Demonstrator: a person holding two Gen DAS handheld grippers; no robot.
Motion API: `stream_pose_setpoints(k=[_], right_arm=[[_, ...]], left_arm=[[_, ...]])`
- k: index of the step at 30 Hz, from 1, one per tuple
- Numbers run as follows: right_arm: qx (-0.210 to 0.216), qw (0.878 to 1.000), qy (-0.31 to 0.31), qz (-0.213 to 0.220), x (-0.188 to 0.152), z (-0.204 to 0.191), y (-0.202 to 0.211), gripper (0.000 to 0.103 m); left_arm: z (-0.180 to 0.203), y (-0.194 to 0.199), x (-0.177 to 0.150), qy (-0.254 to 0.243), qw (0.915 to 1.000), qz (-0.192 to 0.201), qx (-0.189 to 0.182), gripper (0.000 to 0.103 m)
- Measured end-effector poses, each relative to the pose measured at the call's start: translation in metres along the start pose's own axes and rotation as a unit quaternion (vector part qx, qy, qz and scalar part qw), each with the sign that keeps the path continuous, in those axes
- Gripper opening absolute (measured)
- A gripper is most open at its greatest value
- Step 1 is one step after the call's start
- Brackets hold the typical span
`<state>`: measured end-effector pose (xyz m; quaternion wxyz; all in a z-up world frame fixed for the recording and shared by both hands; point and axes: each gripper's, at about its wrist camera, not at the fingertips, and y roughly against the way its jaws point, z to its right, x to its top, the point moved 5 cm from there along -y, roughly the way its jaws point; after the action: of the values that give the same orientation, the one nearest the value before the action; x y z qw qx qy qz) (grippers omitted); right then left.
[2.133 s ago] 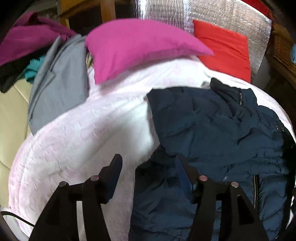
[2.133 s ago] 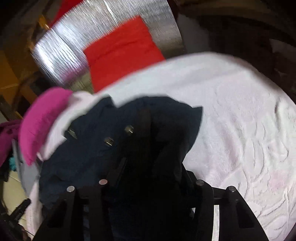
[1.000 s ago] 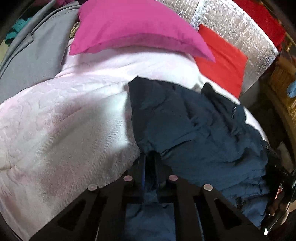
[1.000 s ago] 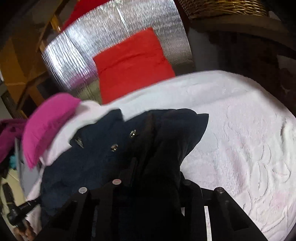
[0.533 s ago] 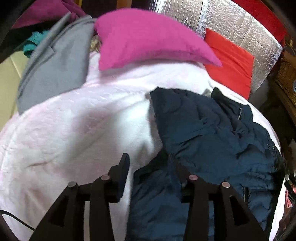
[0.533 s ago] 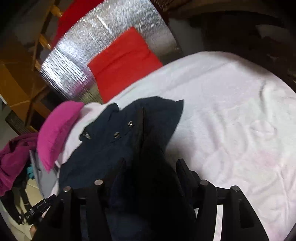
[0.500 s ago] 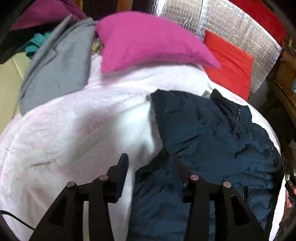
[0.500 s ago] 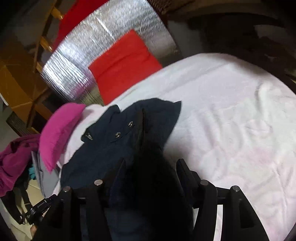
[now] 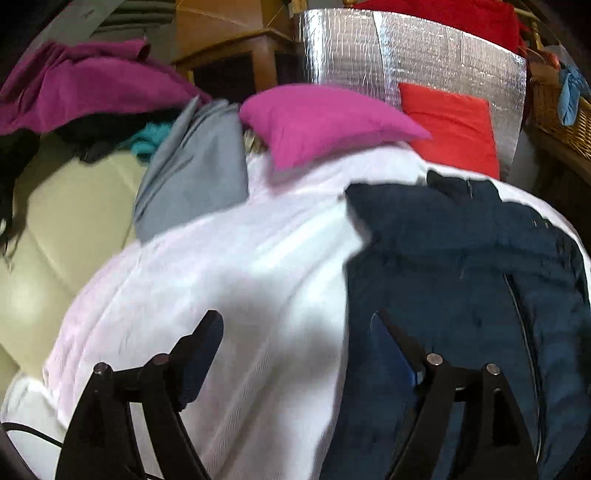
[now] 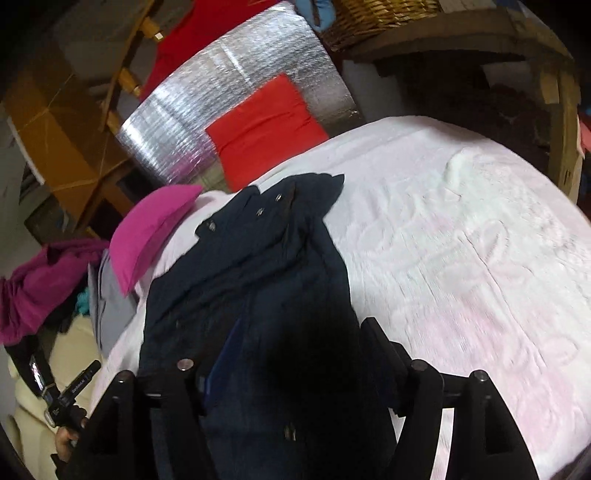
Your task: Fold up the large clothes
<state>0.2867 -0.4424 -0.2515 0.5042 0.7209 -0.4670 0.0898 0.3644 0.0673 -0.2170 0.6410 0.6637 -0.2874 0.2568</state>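
1. left wrist view: the left tongs (image 9: 295, 339) have just been opening and hold nothing; the dark blue jacket (image 9: 461, 266) lies on the bed (image 9: 221, 266), to their right.
2. the right tongs (image 10: 295, 339) have also just been opening, with the jacket running long under them, so they are nearer.

A bed (image 10: 461, 229) under a pale pink-white cover is filling the middle of the room. At its head a silver quilted panel (image 9: 424, 55) is standing, with a red cushion (image 9: 454, 133) leaning on it and a magenta pillow (image 9: 317, 122) lying beside. Wooden furniture (image 9: 236, 48) is showing behind. A wicker basket (image 10: 376, 14) is sitting on a wooden shelf (image 10: 480, 40). A cream sofa (image 9: 66, 229) is carrying loose clothes.
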Motion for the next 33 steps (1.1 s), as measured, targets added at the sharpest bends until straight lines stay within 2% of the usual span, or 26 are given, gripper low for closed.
stream_pose_setpoints(k=[3, 5, 10, 13, 15, 18, 20, 23, 25, 29, 33], right_arm=[[0.008, 1.0, 0.013, 0.0, -0.02, -0.005, 0.017, 0.07], [0.015, 1.0, 0.016, 0.005, -0.033, -0.008, 0.029, 0.07], [0.032, 0.999, 0.008, 0.002, -0.06, -0.008, 0.044, 0.071], [0.043, 0.999, -0.003, 0.001, -0.075, -0.004, 0.052, 0.071], [0.045, 0.999, 0.001, -0.003, -0.085, -0.003, 0.057, 0.071], [0.051, 0.999, 0.003, -0.002, -0.092, -0.001, 0.065, 0.071], [0.054, 0.999, 0.0, 0.0, -0.096, 0.002, 0.072, 0.071], [0.06, 0.998, -0.006, 0.0, -0.098, 0.007, 0.079, 0.071], [0.059, 0.998, -0.007, 0.0, -0.102, 0.011, 0.083, 0.071], [0.053, 0.999, -0.009, -0.011, -0.108, 0.022, 0.083, 0.071], [0.047, 0.999, -0.013, -0.013, -0.11, 0.034, 0.085, 0.071]], left_arm=[[-0.01, 0.009, -0.026, 0.021, 0.9993, -0.026, -0.02, 0.083], [-0.012, 0.016, -0.038, 0.024, 0.999, -0.025, -0.027, 0.083], [-0.011, 0.043, -0.063, -0.011, 0.9999, 0.001, -0.005, 0.083], [-0.011, 0.058, -0.077, -0.032, 0.9992, 0.011, 0.021, 0.084], [-0.01, 0.069, -0.084, -0.035, 0.999, 0.019, 0.021, 0.087], [-0.011, 0.076, -0.098, -0.024, 0.9997, 0.006, 0.007, 0.088], [-0.01, 0.077, -0.105, -0.026, 0.9996, -0.003, 0.011, 0.088], [-0.01, 0.082, -0.11, -0.028, 0.9994, 0.004, 0.018, 0.088], [-0.011, 0.083, -0.112, -0.024, 0.9996, 0.003, 0.017, 0.088], [-0.009, 0.077, -0.122, -0.022, 0.9994, -0.023, 0.013, 0.088], [-0.003, 0.078, -0.124, -0.033, 0.9992, -0.021, 0.013, 0.088]])
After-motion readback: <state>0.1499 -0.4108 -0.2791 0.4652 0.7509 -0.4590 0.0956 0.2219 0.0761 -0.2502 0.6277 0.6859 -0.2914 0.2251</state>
